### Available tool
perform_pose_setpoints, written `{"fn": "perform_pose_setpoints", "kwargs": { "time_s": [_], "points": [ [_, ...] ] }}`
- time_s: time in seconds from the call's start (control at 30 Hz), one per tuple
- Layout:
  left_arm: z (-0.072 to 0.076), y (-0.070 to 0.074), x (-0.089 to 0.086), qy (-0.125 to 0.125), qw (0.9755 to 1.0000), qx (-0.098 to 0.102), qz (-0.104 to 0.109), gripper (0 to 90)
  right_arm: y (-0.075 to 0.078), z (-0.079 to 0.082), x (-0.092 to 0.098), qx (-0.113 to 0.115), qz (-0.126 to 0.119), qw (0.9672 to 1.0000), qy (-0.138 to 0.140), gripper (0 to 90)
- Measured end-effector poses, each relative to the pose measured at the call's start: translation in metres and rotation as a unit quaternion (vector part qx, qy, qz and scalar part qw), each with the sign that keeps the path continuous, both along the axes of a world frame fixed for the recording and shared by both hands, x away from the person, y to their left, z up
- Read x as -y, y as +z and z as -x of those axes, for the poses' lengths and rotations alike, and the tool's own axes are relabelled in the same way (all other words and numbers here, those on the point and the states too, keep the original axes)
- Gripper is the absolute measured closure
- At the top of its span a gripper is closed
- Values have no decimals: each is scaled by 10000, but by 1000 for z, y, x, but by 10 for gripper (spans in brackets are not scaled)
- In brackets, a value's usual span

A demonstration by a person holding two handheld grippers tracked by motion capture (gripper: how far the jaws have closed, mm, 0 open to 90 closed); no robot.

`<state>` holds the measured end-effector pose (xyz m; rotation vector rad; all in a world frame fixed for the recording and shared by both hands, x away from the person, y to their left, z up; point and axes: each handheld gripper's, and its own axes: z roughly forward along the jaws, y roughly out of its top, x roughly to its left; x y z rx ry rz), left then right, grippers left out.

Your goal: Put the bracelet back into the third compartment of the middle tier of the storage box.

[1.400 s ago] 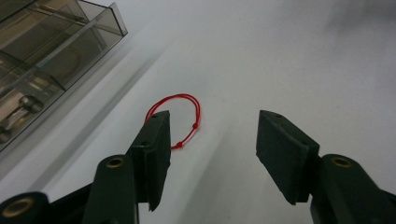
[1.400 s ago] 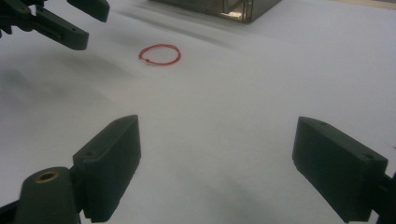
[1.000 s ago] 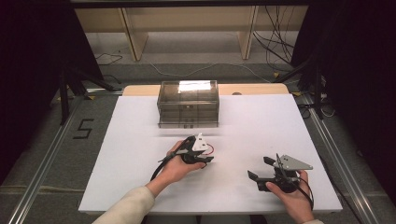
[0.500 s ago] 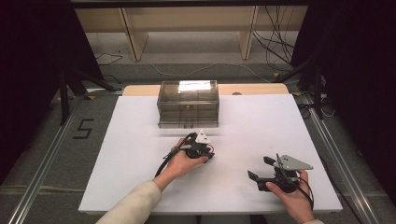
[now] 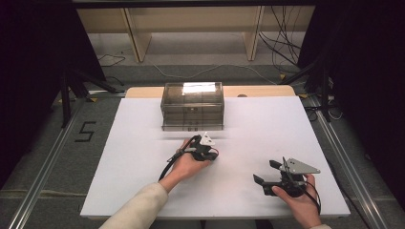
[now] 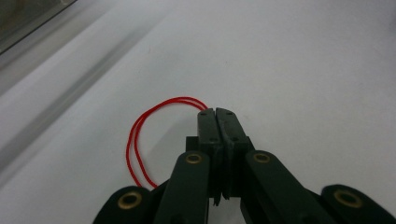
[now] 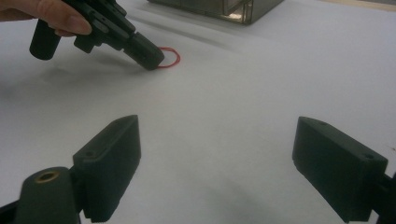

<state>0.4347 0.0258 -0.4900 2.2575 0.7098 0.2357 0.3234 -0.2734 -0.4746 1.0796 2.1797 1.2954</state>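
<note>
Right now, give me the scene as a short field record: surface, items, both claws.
surface: white board on the table
box: clear plastic drawer box at the far edge of the board, standing apart from both claws
band: red rubber band flat on the board, loop to one side of the left claw's tips
left claw: left claw tips down at the board, jaws just closed, pinching the band at one end
right claw: right claw jaws wide apart, nothing between them, nearer the person's edge
</note>
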Motion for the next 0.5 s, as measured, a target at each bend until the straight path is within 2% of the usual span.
{"fn": "perform_pose_setpoints", "kwargs": {
  "time_s": [0.2,0.5],
  "points": [
    [0,0,0,44,10000,-37,27,897,0,0,0,-1,3,10000,5,165],
    [3,3,-1,-49,9999,-3,-97,898,0,0,0,-13,4,10000,7,165]
  ]
}}
